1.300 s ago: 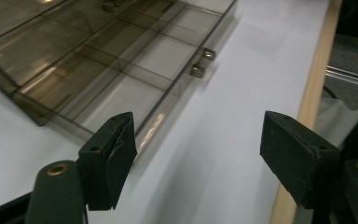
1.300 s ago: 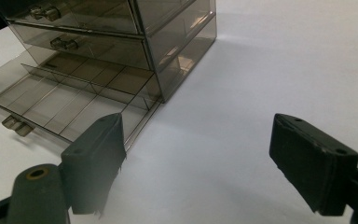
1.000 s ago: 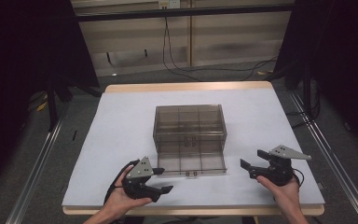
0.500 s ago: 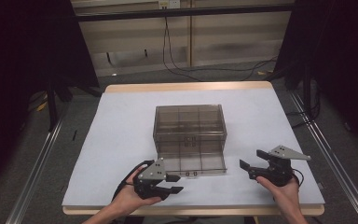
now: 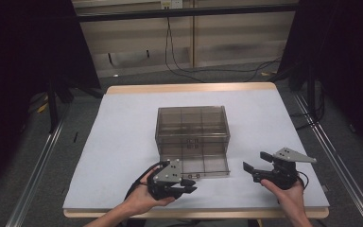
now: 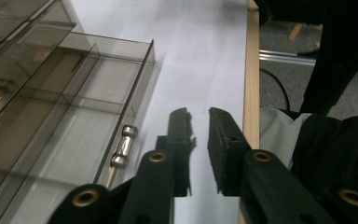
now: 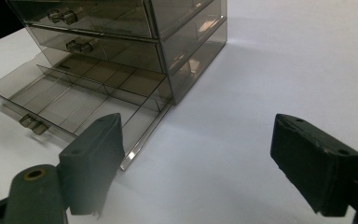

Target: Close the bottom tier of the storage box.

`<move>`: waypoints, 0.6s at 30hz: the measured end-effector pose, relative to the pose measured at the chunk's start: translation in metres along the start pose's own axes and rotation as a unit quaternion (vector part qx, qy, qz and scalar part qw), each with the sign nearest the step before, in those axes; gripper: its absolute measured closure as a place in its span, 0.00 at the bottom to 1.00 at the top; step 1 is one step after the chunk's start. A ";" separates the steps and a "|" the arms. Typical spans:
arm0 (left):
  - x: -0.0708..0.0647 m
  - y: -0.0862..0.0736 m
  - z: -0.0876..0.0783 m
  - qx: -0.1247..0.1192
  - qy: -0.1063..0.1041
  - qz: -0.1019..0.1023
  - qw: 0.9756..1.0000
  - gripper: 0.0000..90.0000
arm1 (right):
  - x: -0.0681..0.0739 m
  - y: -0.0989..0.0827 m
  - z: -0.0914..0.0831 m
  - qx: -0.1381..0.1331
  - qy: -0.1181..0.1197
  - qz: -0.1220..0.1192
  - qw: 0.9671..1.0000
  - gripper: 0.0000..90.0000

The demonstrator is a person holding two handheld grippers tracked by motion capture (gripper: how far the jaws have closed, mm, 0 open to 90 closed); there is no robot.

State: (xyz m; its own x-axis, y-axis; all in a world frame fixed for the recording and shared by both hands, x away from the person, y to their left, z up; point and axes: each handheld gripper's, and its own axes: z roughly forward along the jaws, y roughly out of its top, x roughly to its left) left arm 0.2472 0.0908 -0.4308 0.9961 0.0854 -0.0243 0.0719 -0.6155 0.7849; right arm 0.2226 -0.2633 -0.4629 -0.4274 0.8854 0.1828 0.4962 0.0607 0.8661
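Smoky see-through drawer cabinet (image 5: 192,128) sitting mid-worktop (image 5: 123,142), front facing the person's edge. Bottom drawer (image 5: 194,163) pulled out toward that edge, divided into compartments, small metal handle (image 6: 122,146) on its front lip. Two upper drawers pushed in, handles visible in the right gripper view (image 7: 77,45). Long axis of the open drawer running left to right across the worktop.

Left tool (image 5: 187,186) down near the front edge, just beside the drawer's front left corner, pointing right along the drawer front. Jaws nearly together with a slim gap, gripping nothing; drawer handle just off to the side of them in the left gripper view. Right tool (image 5: 256,162) off to the right of the drawer, apart from it, jaws spread wide and empty, aimed left toward the cabinet.

Cables (image 5: 179,56) trailing on the floor beyond the far edge, metal rails (image 5: 38,165) along both sides. Bare worktop between each tool and the drawer.
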 end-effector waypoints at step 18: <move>0.029 -0.015 0.019 0.016 0.015 -0.035 0.999 1.00 | 0.000 -0.001 -0.001 0.001 0.005 -0.001 1.000 0.19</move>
State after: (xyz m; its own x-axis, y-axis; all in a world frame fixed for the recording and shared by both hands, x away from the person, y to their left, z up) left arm 0.2755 0.0876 -0.4556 0.9866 0.1518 -0.0598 0.1433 -0.6314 0.7621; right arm 0.2210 -0.2638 -0.4632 -0.4361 0.8806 0.1856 0.4968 0.0635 0.8655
